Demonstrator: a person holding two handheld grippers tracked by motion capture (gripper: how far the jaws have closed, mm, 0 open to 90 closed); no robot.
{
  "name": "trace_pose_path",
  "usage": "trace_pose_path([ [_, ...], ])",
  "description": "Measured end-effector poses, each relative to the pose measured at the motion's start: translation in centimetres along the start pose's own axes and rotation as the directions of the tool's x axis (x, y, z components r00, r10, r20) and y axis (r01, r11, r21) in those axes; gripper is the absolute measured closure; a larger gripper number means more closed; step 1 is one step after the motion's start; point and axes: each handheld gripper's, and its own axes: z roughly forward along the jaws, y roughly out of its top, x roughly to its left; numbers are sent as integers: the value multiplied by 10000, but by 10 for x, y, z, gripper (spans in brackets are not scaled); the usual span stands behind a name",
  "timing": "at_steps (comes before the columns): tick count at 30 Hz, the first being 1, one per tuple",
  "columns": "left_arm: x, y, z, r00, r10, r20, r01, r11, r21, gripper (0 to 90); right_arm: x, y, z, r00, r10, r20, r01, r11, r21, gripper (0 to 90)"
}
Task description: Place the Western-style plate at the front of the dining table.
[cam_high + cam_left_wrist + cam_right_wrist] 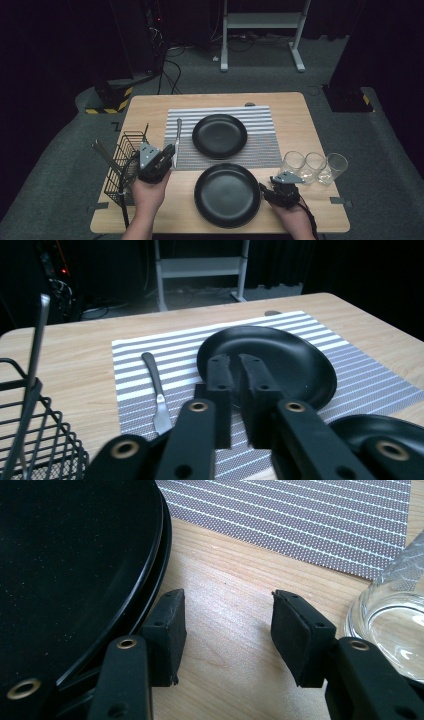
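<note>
High view alone: the whole table [300, 115], with both hands coming in from 6 o'clock, and a row of three glasses [315, 165] at 1 o'clock from the right gripper [263, 191].
Left gripper view alone: the knife's blade end lies nearest the camera and its handle points away to 12 o'clock. A thin metal handle [35, 355] stands up out of the wire basket [30, 440] at 9 o'clock.
Right gripper view alone: the near plate's rim seen close up. It looks like two rims stacked, though I cannot tell for certain.
Left gripper [170, 150]: its jaws stand only a narrow slit apart with nothing between them, and touch nothing. In its own view they point over the striped placemat [350, 375] toward the far plate [280, 365].
Right gripper jaws: about half spread and empty, with bare wood between the pads. The pad at 9 o'clock sits just beside the near plate [75, 555], under its rim, but contact cannot be told. A glass [395, 615] stands near the other pad at 3 o'clock.
Knife [177, 140]: flat on the placemat's left edge, at 9 o'clock from the far plate and 1 o'clock from the left gripper. It lies just beside the jaws but apart from them.
Near plate: on bare wood at the table's front edge, at 6 o'clock from the far plate, between the two hands.
Basket: at the table's left edge, at 9 o'clock from the left hand [150, 192].
</note>
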Motion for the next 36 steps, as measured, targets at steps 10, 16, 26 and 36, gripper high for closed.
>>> trace_pose_path([
  [10, -4, 3, -2, 9979, 11, 651, -18, 9999, 103, 617, 0, 0, 0, 10000, -14, 23, 14, 10000, 13, 478],
  [16, -8, 4, -6, 9954, 354, 885, -356, 9994, 6, 541, 1, 0, 0, 10000, -10, 40, 10, 10000, 41, 478],
  [26, -10, 8, -10, 9952, 673, 712, -677, 9977, 28, 482, 1, 0, 1, 10000, -28, 49, 28, 10000, 54, 477],
  [36, -10, 13, -13, 9889, 1161, 922, -1180, 9929, 151, 487, 1, 0, 0, 10000, -12, 31, 12, 10000, 53, 475],
])
